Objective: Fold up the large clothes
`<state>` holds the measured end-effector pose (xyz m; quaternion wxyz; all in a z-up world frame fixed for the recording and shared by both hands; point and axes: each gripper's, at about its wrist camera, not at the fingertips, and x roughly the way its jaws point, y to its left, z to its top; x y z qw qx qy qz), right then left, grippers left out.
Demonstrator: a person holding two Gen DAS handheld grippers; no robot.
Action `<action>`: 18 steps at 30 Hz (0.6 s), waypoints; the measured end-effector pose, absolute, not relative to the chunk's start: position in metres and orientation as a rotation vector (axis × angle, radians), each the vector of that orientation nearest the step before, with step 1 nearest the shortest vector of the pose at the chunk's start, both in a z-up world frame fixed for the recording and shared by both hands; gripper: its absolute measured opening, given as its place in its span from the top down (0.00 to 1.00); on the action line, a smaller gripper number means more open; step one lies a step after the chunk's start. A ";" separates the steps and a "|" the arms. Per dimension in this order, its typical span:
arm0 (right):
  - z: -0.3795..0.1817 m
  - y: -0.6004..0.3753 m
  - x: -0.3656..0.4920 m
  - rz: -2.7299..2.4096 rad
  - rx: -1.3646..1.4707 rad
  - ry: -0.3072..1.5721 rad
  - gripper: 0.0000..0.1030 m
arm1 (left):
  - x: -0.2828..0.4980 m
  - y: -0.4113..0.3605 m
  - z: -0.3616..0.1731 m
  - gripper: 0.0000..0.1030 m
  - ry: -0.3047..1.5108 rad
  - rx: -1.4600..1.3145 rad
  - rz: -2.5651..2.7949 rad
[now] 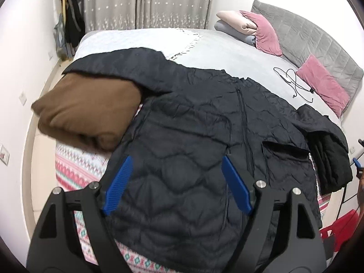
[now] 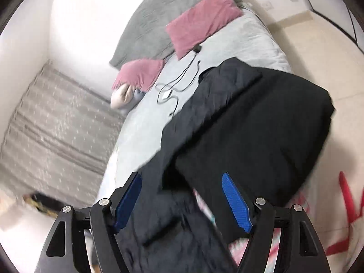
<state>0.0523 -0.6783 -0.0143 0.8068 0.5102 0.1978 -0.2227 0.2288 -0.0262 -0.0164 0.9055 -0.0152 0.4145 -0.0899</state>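
1. a dark quilted jacket (image 1: 182,141) lies spread front-up across the bed (image 1: 227,52), filling the middle and lower part of the left wrist view, its zipper running down just right of centre.
2. one sleeve (image 1: 127,66) reaches toward the upper left of that view and drapes over a brown cushion (image 1: 86,111); the other sleeve (image 1: 327,150) is bunched at the right edge of the bed.
3. the left hand-held gripper (image 1: 176,182) hangs above the jacket's lower half with its blue fingers (image 1: 119,182) spread wide and nothing between them.
4. the right hand-held gripper (image 2: 182,202) is likewise spread wide, empty, over the jacket's dark fabric (image 2: 250,125); this view is blurred.
5. a patterned pink and white blanket (image 1: 75,168) shows under the jacket at the lower left of the left wrist view.
6. two pink pillows (image 1: 323,84) lean on a grey headboard (image 1: 318,38) at the upper right, with a thin black cable (image 1: 293,84) on the grey sheet near them.
7. starred grey curtains (image 1: 147,2) hang at the top of the frame.
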 end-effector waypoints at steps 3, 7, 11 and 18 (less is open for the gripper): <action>-0.028 -0.719 0.069 -0.539 1.155 0.405 0.28 | 0.247 -0.032 -0.021 0.20 0.879 -0.022 -0.185; -0.056 -0.755 0.089 -0.654 1.217 0.427 0.28 | 0.270 -0.035 -0.021 0.20 0.879 0.019 -0.153; -0.076 -0.784 0.101 -0.720 1.250 0.421 0.31 | 0.286 -0.026 -0.024 0.20 0.870 0.023 -0.120; -0.067 -0.803 0.120 -0.837 1.169 0.456 0.80 | 0.304 -0.013 -0.051 0.20 0.923 -0.048 -0.115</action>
